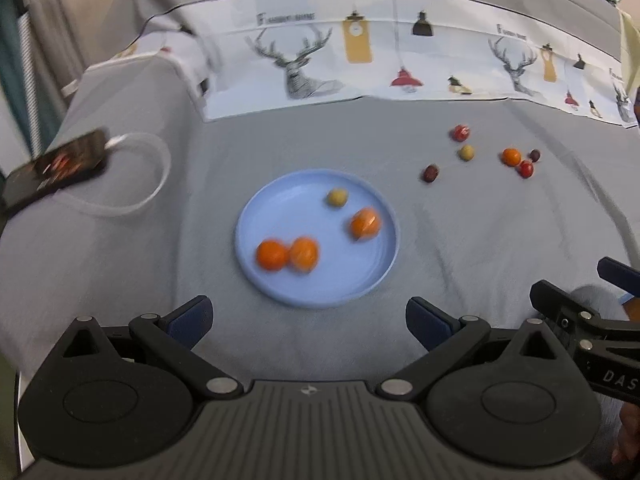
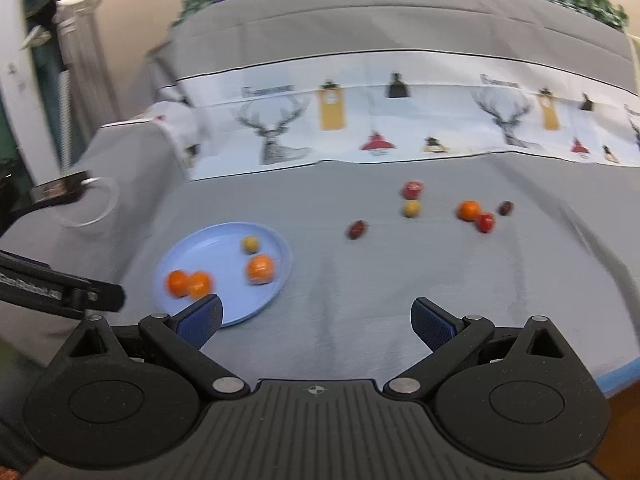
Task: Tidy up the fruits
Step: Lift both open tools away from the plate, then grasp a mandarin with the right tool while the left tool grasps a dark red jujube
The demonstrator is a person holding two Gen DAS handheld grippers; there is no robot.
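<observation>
1. Fruit lies in two groups on the grey cloth (image 1: 120, 264): we count four pieces on the blue plate (image 1: 280, 208) and six loose ones well apart from it to the right.
2. On the plate, two orange fruits (image 1: 272, 255) touch side by side at the near left, a third orange fruit (image 1: 365, 223) sits near the right rim, and a small yellow-green fruit (image 1: 337, 197) lies beyond it.
3. Most pieces look round, so we cannot give them a heading; the dark oval fruit (image 2: 357, 229) has its long axis tilted, far end to the right.
4. Our left gripper (image 1: 308, 320) hovers just before the plate, fingers spread wide, holding nothing.
5. Our right gripper (image 2: 316, 320) is equally wide apart and empty, its left finger (image 2: 200, 320) overlapping the plate's near rim in the right wrist view.
6. A phone (image 1: 56, 168) with a white cable (image 1: 152, 176) rests at the far left.
</observation>
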